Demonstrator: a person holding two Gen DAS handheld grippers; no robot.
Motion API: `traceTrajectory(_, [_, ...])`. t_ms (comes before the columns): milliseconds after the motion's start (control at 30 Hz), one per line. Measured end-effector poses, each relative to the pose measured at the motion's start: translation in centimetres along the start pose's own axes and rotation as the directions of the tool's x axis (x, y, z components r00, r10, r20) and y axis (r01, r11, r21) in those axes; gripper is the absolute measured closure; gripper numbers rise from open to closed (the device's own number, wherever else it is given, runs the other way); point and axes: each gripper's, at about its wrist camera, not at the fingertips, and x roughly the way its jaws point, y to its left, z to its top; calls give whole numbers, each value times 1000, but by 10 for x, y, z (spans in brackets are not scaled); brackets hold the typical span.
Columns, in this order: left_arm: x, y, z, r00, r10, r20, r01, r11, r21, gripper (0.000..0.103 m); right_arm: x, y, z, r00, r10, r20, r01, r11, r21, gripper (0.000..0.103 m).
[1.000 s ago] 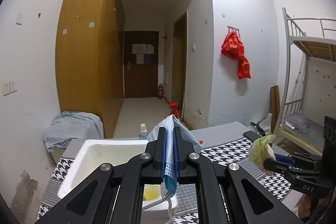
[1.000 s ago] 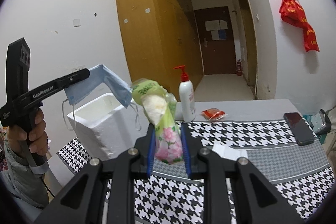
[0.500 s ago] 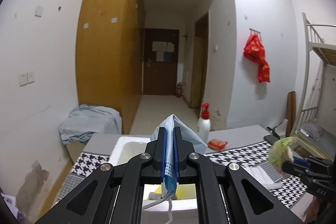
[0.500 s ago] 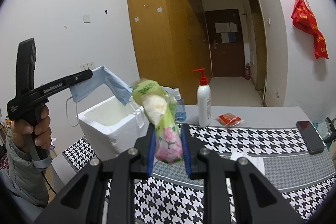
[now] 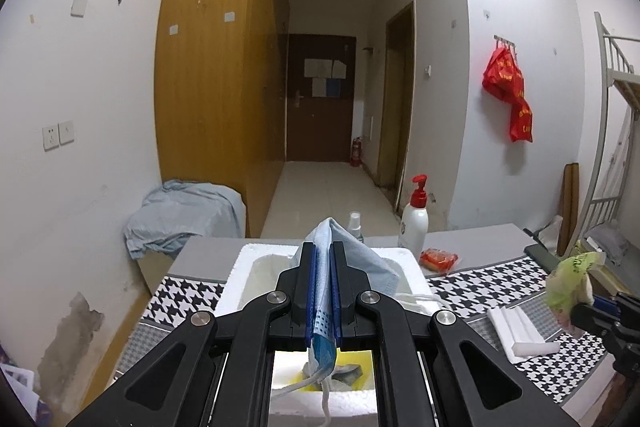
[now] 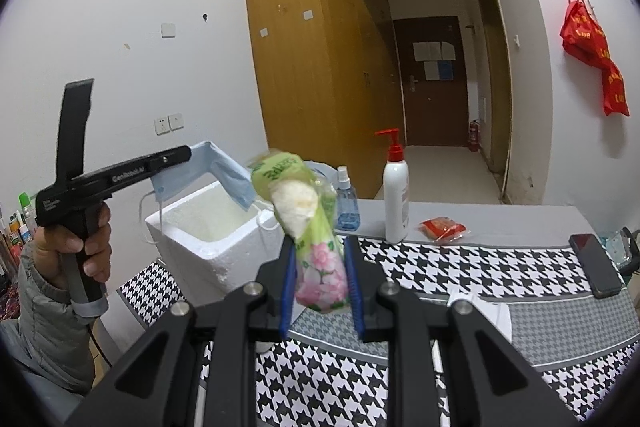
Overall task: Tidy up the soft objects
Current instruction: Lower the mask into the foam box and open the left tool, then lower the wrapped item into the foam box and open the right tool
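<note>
My left gripper [image 5: 323,291] is shut on a light blue face mask [image 5: 356,259] and holds it above the open white foam box [image 5: 408,259]; its ear loops hang down into the box. Yellow and grey items lie inside the box [image 5: 344,373]. In the right wrist view the left gripper [image 6: 176,157] holds the mask [image 6: 228,179] over the box [image 6: 208,251]. My right gripper [image 6: 320,279] is shut on a floral plastic pack of cotton pads [image 6: 316,247], held above the table to the right of the box; it also shows in the left wrist view [image 5: 572,283].
On the houndstooth tablecloth [image 6: 480,267] stand a white pump bottle [image 6: 396,203] and a small blue spray bottle [image 6: 346,203]. A red snack packet [image 6: 442,229], a black phone [image 6: 596,265] and a white tissue pack [image 5: 520,331] lie there too. A bunk bed [image 5: 616,147] stands at the right.
My left gripper has moved with the mask to over the middle of the foam box. My right gripper has kept its hold on the pack and shifted slightly.
</note>
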Motion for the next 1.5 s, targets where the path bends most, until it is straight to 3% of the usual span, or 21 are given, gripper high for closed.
traceTrajectory(200, [11, 4, 0, 1000, 5, -20, -5, 1000, 2, 92, 4, 2, 1, 1000, -8, -5, 8, 1000, -4, 76])
traceTrajectory(233, [13, 5, -1, 1000, 4, -26, -4, 1000, 4, 85, 5, 2, 1, 1000, -9, -6, 9, 1000, -4, 76])
traceTrajectory(333, [16, 5, -3, 999, 19, -26, -19, 1000, 11, 41, 7, 2, 1, 1000, -9, -10, 9, 1000, -3, 76])
traceTrajectory(533, [8, 11, -4, 1000, 21, 11, -21, 1000, -10, 5, 12, 2, 1, 1000, -8, -20, 8, 1000, 3, 76])
traceTrajectory(667, [-2, 16, -2, 999, 30, 33, -29, 999, -19, 1, 14, 3, 2, 1000, -5, -20, 5, 1000, 2, 76])
traceTrajectory(1500, [-40, 51, -4, 988, 120, 94, -117, 992, -38, 1, 45, 30, 25, 997, 67, -28, -68, 997, -33, 76])
